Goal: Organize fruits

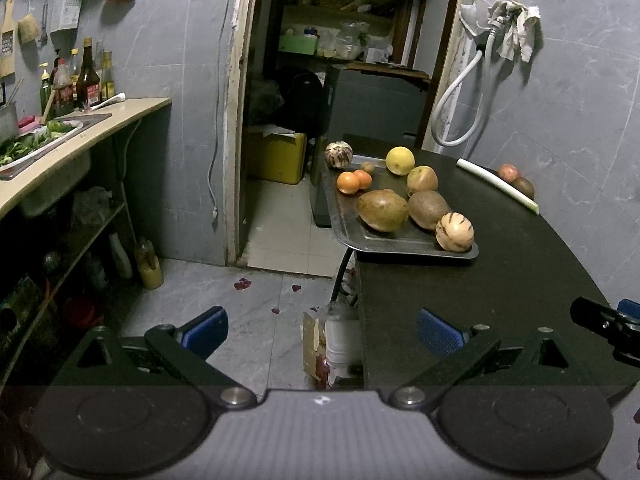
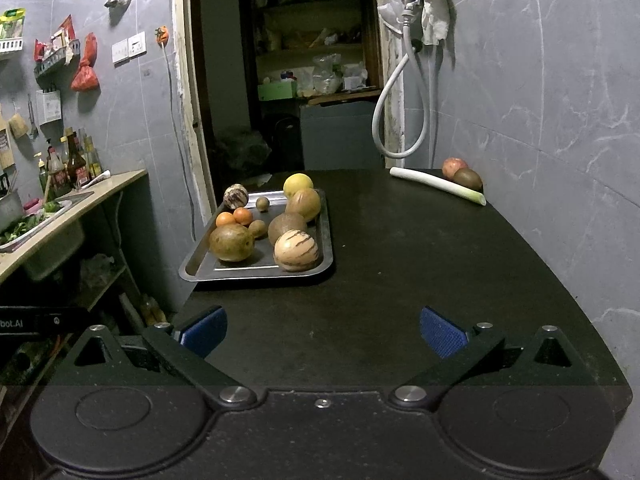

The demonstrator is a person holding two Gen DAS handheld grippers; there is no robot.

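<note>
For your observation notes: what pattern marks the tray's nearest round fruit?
Dark stripes on cream skin; right wrist view.

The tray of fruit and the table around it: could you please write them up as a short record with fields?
surface: black table
tray: metal tray at the table's left edge, corner overhanging
on tray: two striped melons, yellow citrus, two oranges, several brown-green fruits
off tray: leek, red fruit and brown fruit by the wall
left gripper: open, empty, short of the tray
right gripper: open, empty, over the table
</note>
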